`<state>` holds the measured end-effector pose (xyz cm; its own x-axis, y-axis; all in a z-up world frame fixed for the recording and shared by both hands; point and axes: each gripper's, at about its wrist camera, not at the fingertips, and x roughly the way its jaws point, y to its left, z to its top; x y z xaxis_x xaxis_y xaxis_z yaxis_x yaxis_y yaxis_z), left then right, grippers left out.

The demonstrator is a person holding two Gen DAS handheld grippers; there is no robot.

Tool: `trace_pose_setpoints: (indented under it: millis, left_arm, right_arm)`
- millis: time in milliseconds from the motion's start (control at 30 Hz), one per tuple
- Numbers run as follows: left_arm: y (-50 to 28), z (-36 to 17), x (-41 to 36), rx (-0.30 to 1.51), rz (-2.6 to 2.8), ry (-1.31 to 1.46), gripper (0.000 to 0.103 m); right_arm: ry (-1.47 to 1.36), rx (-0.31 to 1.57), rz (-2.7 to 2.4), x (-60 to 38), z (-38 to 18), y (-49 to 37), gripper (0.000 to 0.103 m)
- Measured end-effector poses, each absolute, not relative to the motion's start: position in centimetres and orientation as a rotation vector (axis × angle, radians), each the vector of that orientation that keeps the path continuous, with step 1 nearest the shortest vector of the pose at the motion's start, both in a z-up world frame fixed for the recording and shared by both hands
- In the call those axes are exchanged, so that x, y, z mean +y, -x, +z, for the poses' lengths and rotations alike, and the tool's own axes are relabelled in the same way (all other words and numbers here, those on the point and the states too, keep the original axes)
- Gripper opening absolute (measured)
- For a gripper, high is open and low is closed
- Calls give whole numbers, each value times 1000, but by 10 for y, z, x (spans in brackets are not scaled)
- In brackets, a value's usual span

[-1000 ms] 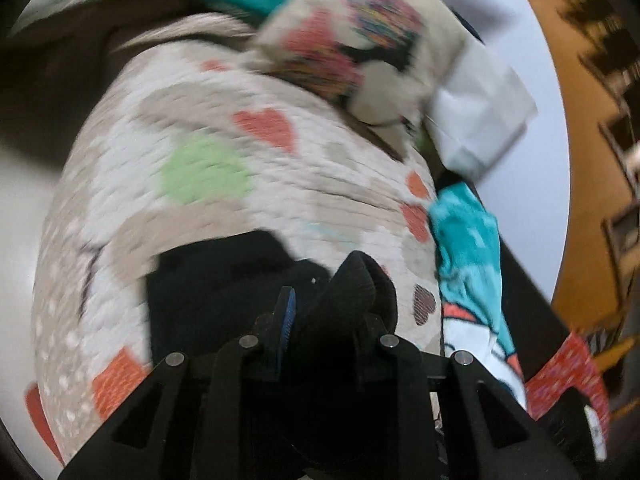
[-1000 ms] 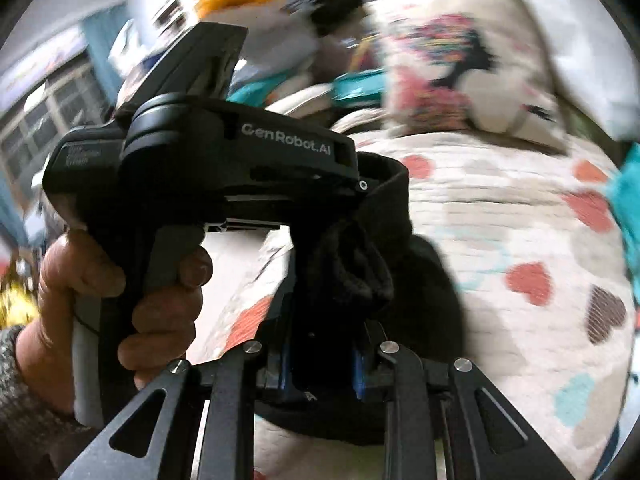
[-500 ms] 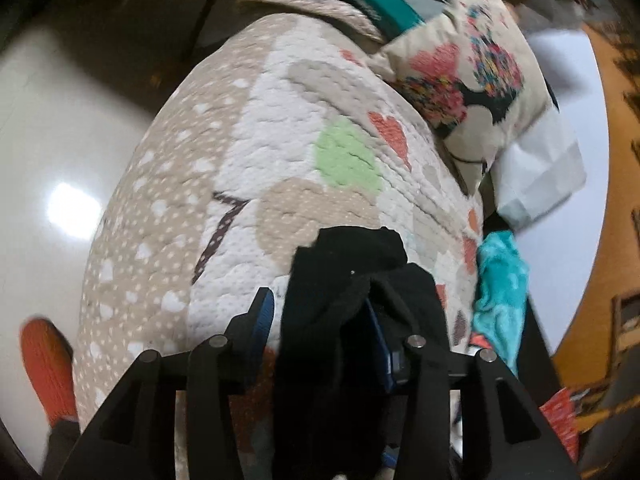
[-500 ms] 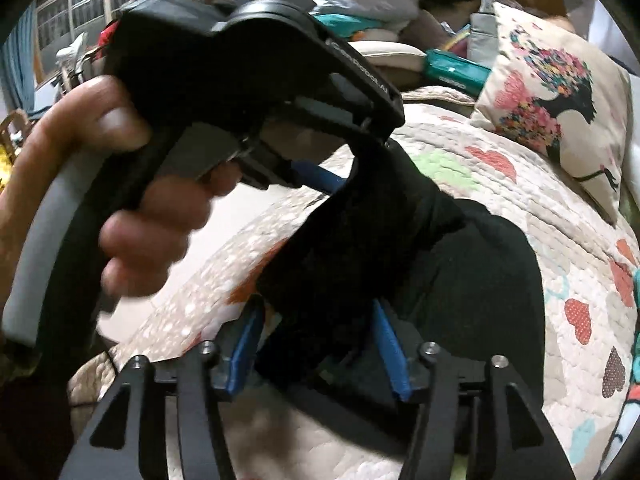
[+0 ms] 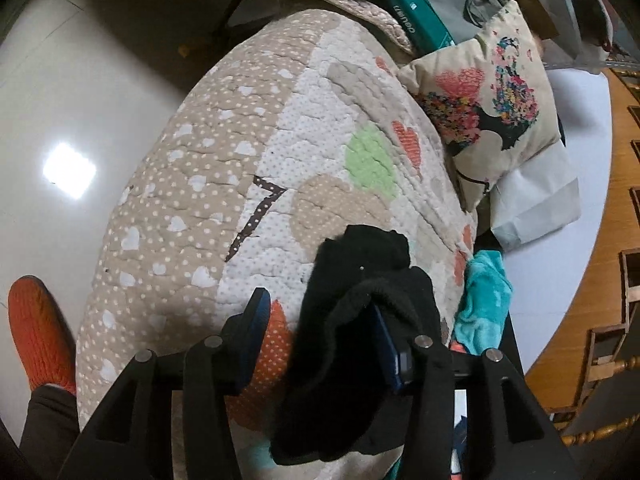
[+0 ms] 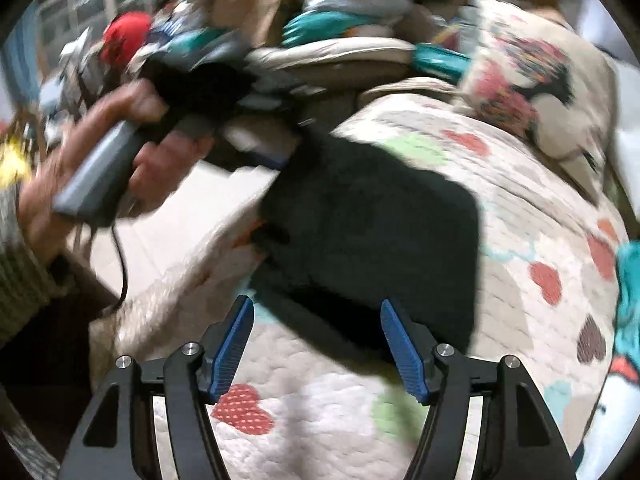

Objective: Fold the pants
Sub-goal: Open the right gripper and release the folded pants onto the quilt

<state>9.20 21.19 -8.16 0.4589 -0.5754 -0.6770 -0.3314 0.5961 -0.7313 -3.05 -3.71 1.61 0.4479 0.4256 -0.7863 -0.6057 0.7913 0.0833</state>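
The black pants (image 6: pixel 372 232) lie folded on the heart-patterned quilt (image 6: pixel 520 184). My right gripper (image 6: pixel 316 340) is open and empty, just in front of the pants' near edge. My left gripper (image 5: pixel 316 332) is open; black cloth (image 5: pixel 352 320) hangs loosely between its fingers and drapes over the right finger (image 5: pixel 384 344). The left gripper also shows in the right wrist view (image 6: pixel 240 148), held in a hand at the pants' far left corner.
A floral pillow (image 5: pixel 488 92) and a white cushion (image 5: pixel 532 196) lie at the quilt's far end. A turquoise cloth (image 5: pixel 484 296) lies along the quilt's right side. White floor (image 5: pixel 60 120) is on the left, with an orange slipper (image 5: pixel 36 320).
Both grippers opened. The right gripper let go of the pants and drew back; the pants now lie flat. The left gripper's cloth hangs loose.
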Motion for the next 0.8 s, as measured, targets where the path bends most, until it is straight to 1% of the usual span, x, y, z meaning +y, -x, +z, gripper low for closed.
trace_pose_setpoints:
  millis: [200, 333, 533, 667, 800]
  left_arm:
    - [-80, -71, 217, 1109, -136, 902, 49]
    - [-70, -74, 224, 1066, -133, 974, 49]
    - [-33, -62, 219, 953, -62, 975, 49]
    - [-24, -58, 184, 977, -105, 881, 49]
    - [-33, -64, 146, 1054, -176, 763, 49]
  right_arm:
    - [7, 931, 487, -91, 24, -20, 71]
    - [-46, 963, 469, -94, 17, -46, 71]
    - [-139, 986, 464, -88, 10, -71, 71]
    - [-104, 995, 459, -86, 5, -85, 71]
    - [-106, 1043, 470, -76, -5, -111, 71]
